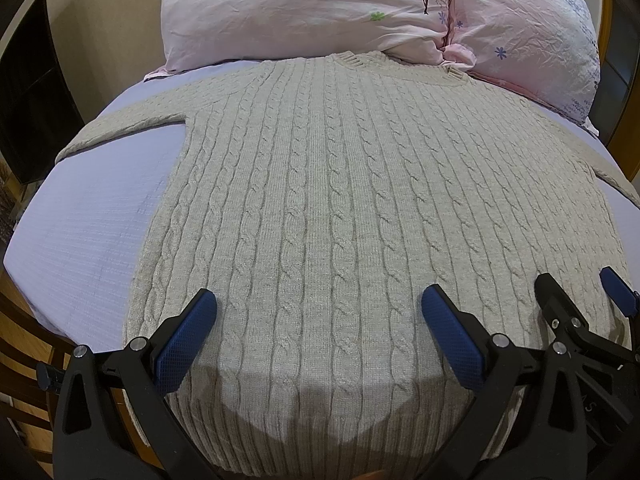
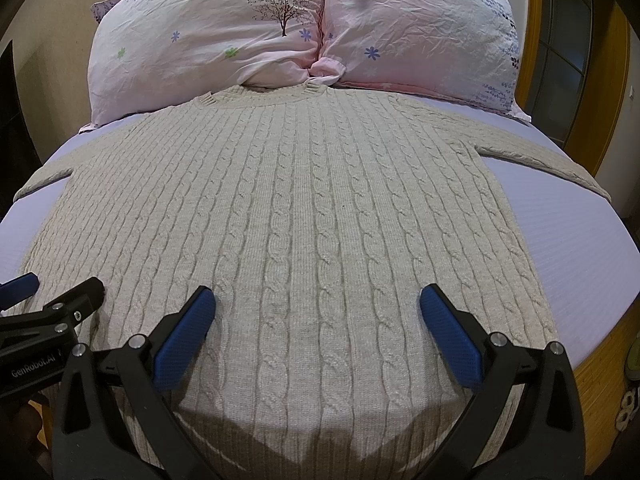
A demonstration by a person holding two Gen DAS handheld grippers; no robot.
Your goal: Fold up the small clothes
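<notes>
Firstly, through the left wrist camera we see our left tool (image 1: 319, 308) spread apart, gripping nothing, above a grey cable-knit sweater (image 1: 340, 184) lying flat on the bed (image 1: 92, 208). Through the right wrist camera, our right tool (image 2: 318, 306) likewise gapes over it. Soft, thick, probably floppy; we'd pinch the hem, hidden at bottom.

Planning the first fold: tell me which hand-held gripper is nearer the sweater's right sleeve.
Right. The right hand-held gripper hovers by that side's hem; the left hand-held gripper is across the sweater from the right sleeve.
</notes>
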